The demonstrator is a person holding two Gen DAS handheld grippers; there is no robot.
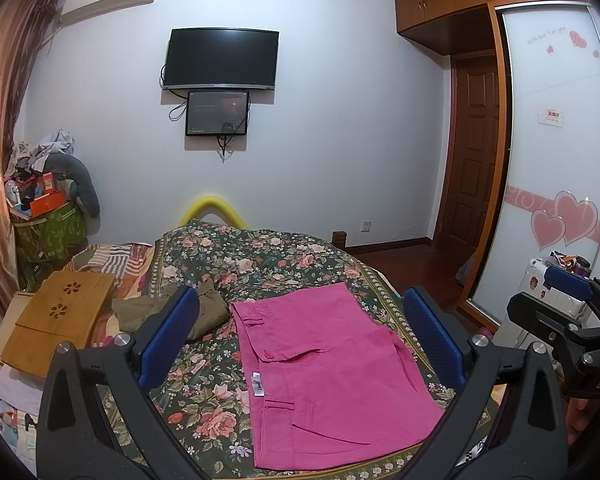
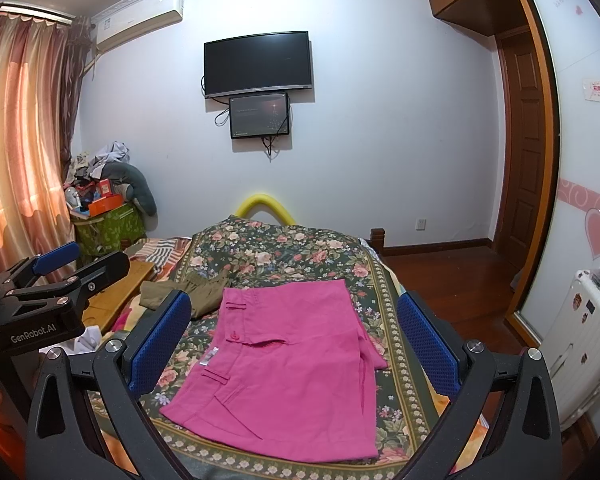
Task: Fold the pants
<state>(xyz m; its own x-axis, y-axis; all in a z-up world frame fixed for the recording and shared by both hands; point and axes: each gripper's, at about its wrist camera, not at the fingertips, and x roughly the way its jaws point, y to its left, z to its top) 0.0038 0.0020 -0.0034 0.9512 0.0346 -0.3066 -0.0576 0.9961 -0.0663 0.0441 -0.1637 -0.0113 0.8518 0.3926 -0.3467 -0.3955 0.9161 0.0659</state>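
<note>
The bright pink cotton pants (image 1: 332, 376) lie folded into a compact rectangle on the dark floral bedspread (image 1: 260, 256), waistband edge with belt loops, a button and a white label facing the left side of the bed. From the right wrist camera the same pink pants (image 2: 288, 372) sit flat in the middle of the spread, one leg hem peeking out along the right edge.

The left gripper (image 1: 300, 344) hangs above the bed with its blue-padded jaws spread wide, nothing between them, the pants framed in the gap below. The right gripper (image 2: 296, 344) does the same: jaws wide apart, empty, hovering over the pink fabric and apart from it. Each gripper shows at the edge of the other's view, side by side.

Just beyond the pants, to the left, a crumpled olive-green garment (image 1: 140, 312) rests on the bedspread, close to the pink waistband; whether it touches is hard to say. Further left sits a light wooden lap tray with flower-shaped cutouts (image 1: 60, 320). On the far wall hangs a black flat television (image 1: 222, 58) with a smaller dark screen (image 1: 217, 113) mounted right under it.
</note>
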